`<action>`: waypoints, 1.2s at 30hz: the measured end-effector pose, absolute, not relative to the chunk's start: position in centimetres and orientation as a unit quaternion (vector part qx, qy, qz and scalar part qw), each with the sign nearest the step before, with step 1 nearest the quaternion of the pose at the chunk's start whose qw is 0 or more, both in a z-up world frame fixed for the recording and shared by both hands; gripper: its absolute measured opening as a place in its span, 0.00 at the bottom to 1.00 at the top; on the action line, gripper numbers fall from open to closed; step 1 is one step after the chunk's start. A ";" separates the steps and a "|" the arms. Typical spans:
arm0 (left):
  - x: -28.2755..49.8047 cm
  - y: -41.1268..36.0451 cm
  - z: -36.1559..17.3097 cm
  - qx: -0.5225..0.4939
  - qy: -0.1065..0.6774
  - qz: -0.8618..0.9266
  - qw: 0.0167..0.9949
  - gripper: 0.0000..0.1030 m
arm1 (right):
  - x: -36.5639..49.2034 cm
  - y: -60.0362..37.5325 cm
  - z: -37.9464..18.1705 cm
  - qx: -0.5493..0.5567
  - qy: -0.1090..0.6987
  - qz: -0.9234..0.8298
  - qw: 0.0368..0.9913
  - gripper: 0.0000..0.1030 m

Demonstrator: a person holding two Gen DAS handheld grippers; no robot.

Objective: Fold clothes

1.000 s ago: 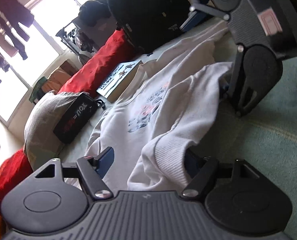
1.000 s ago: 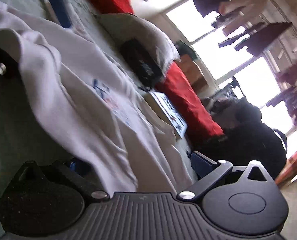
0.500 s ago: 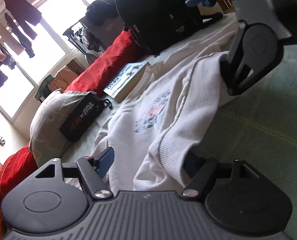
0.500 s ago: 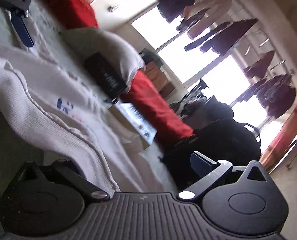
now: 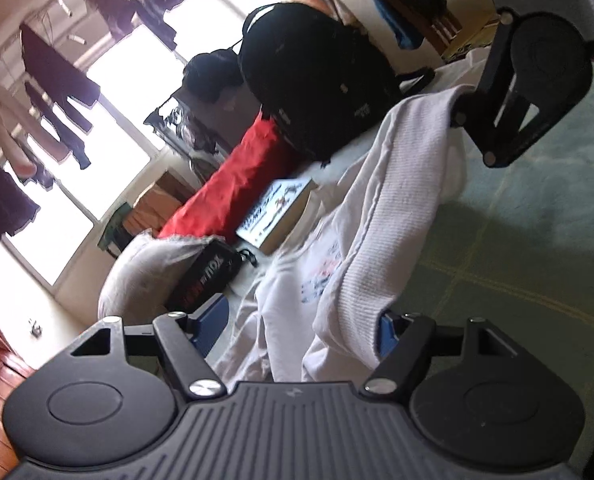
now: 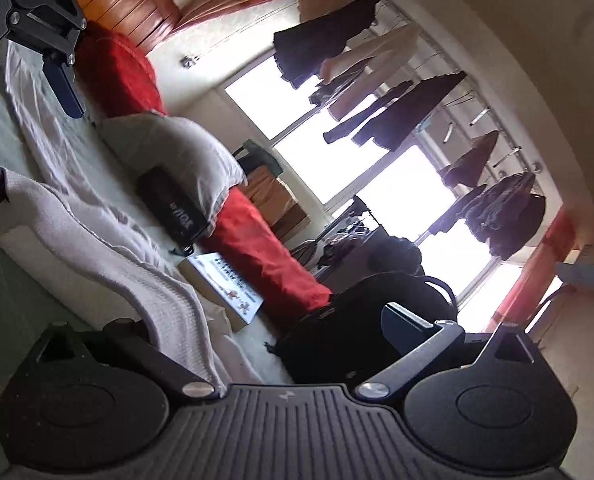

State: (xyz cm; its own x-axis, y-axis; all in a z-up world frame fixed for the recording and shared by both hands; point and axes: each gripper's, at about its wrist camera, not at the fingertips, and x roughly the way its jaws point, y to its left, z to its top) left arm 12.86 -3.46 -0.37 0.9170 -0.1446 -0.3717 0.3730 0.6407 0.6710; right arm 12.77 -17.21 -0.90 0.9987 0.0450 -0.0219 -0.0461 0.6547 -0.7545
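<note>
A white sweatshirt (image 5: 289, 320) with a small chest print lies on a green bedspread (image 5: 517, 264). Its ribbed hem (image 5: 393, 200) hangs raised in a band between my two grippers. My left gripper (image 5: 299, 320) has its jaws wide apart, and the hem drapes over the right fingertip (image 5: 385, 334). In the same view my right gripper (image 5: 417, 44) is at the top right, jaws also apart, one finger (image 5: 459, 108) touching the hem. From the right wrist, the hem (image 6: 165, 300) covers the left finger of the right gripper (image 6: 265, 320). The left gripper (image 6: 25, 140) sits at the top left.
Along the far side of the bed lie a black backpack (image 5: 317, 80), a red bolster (image 5: 233, 184), a book (image 5: 273, 212), a black pouch (image 5: 205, 276) and a grey pillow (image 5: 141, 268). Dark clothes hang at the bright window (image 6: 377, 120).
Both grippers have risen and tilted up, lifting the ribbed hem off the bedspread. The views now take in more of the window and wall.
</note>
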 end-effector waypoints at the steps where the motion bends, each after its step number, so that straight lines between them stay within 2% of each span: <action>1: 12.3 -3.5 0.0 0.400 0.140 -0.149 0.893 0.71 | 12.2 -17.4 -0.6 -0.414 0.001 0.024 0.910 1.00; 6: 10.1 -4.0 0.8 0.400 0.142 -0.189 0.886 0.71 | 9.6 -18.9 0.2 -0.409 0.017 0.015 0.912 1.00; 18: 7.6 -4.4 -0.6 0.359 0.212 -0.267 0.869 0.71 | 6.6 -22.3 -1.4 -0.359 0.165 0.048 0.917 1.00; 26: 6.9 -2.0 -1.2 0.277 0.287 -0.280 0.873 0.71 | 6.8 -24.5 -3.3 -0.308 0.292 0.099 0.900 1.00; 36: 6.2 2.8 -1.6 0.184 0.367 -0.253 0.876 0.70 | 6.6 -26.1 -3.2 -0.187 0.357 0.187 0.896 1.00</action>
State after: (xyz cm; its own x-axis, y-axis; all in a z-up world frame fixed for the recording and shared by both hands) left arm 6.25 2.79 -1.57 0.6036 -0.3082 -0.7353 0.5775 0.8049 0.1367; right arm 6.63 -26.07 -3.20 0.6752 0.2013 -0.7097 -0.4689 0.8597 -0.2023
